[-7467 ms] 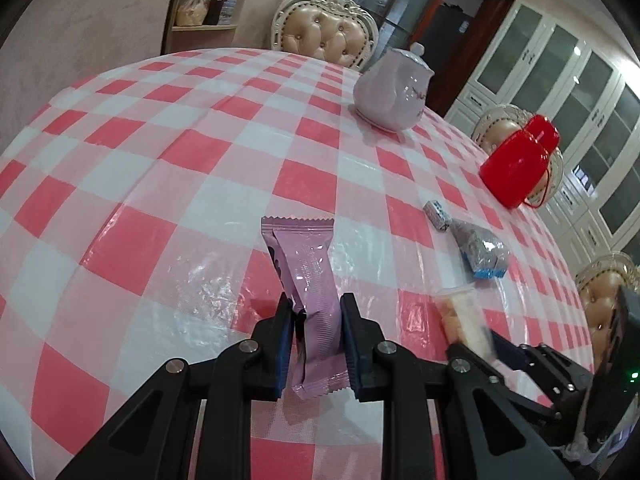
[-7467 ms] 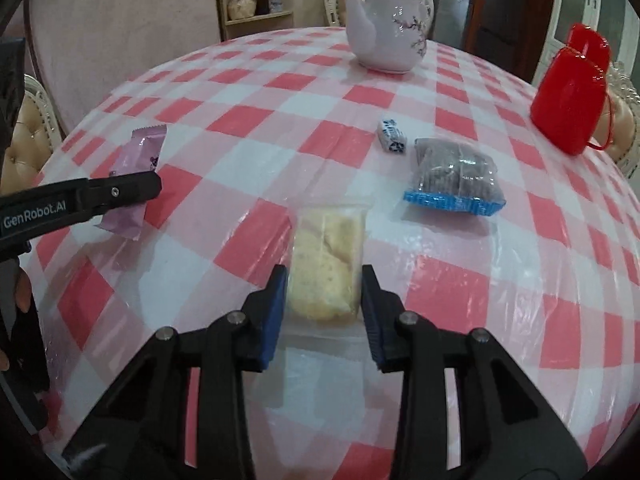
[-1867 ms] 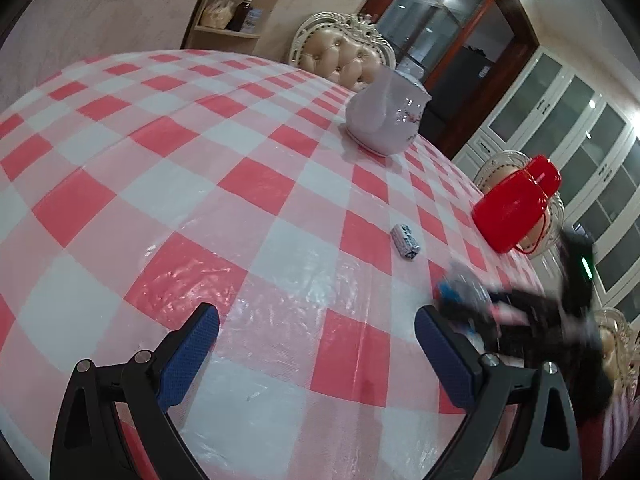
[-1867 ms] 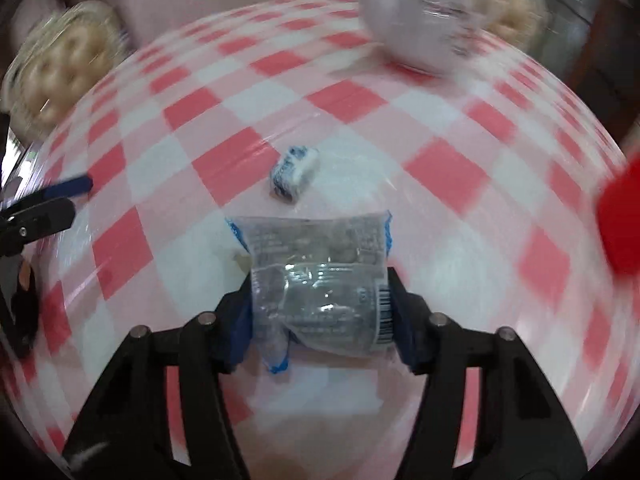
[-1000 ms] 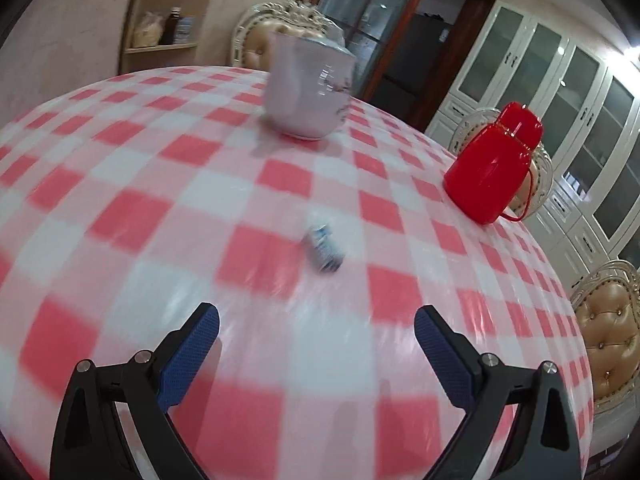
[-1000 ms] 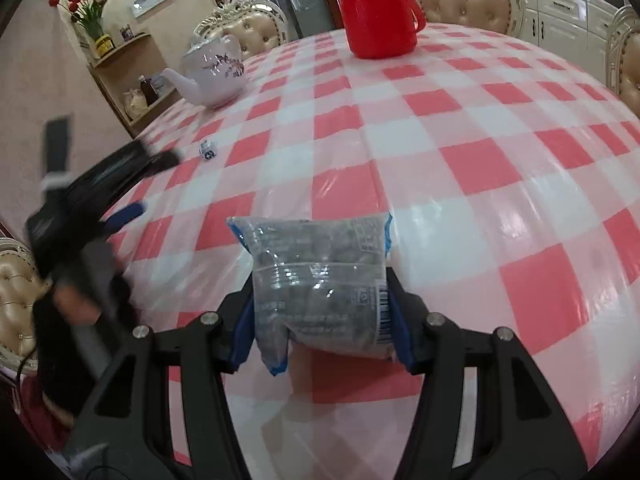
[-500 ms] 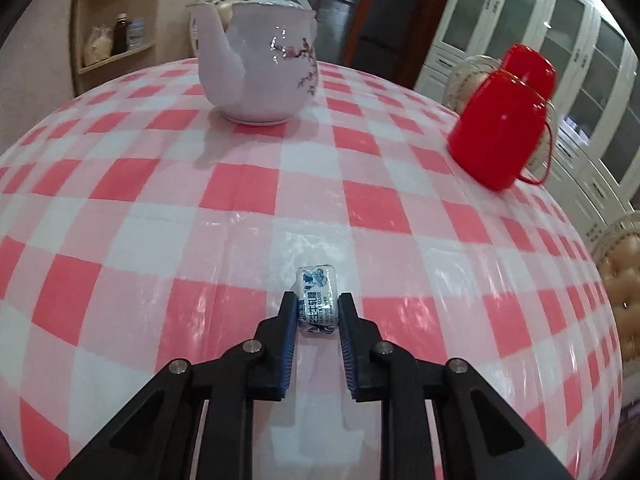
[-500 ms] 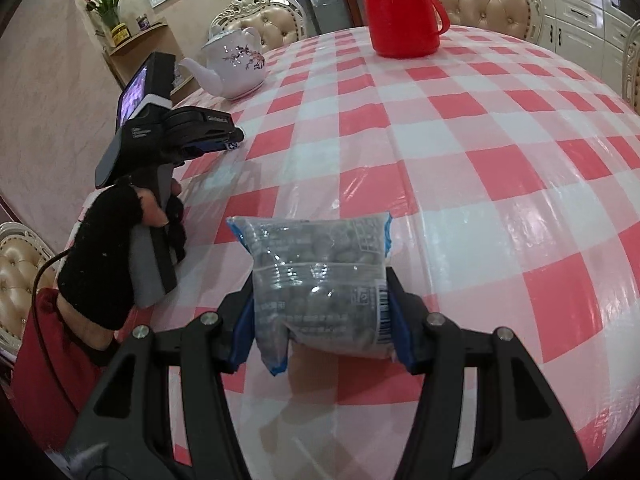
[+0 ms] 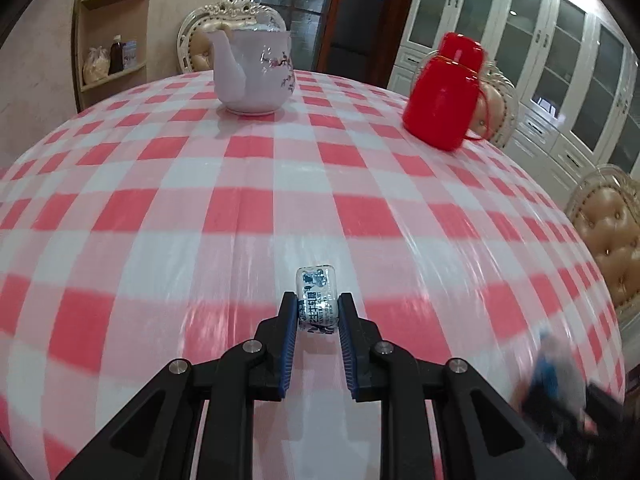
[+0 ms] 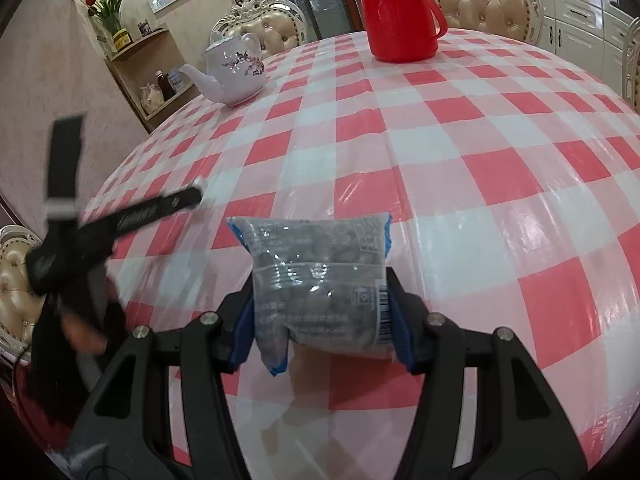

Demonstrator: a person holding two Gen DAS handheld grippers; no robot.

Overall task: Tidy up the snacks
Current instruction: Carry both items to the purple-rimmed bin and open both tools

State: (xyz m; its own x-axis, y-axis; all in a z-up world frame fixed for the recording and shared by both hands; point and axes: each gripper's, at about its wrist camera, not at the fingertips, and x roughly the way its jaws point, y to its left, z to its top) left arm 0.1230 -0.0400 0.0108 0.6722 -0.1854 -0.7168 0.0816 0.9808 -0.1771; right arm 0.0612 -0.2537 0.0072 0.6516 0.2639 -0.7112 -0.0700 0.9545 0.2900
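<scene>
Through the left wrist view, we are pinching the small candy (image 9: 316,300) in the left claw (image 9: 317,322), closed tight on it, just above the counter (image 9: 248,216) for carrying

Through the right wrist view, we are clamping the snack bag (image 10: 320,280) in the half-closed right claw (image 10: 322,316); only here is the person's hand (image 10: 80,332) showing

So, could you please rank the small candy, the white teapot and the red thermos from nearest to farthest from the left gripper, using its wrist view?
1. Small candy: clamped in the left gripper.
2. Red thermos: far right.
3. White teapot: far left; nearly level with the thermos, too close to rank firmly.
</scene>
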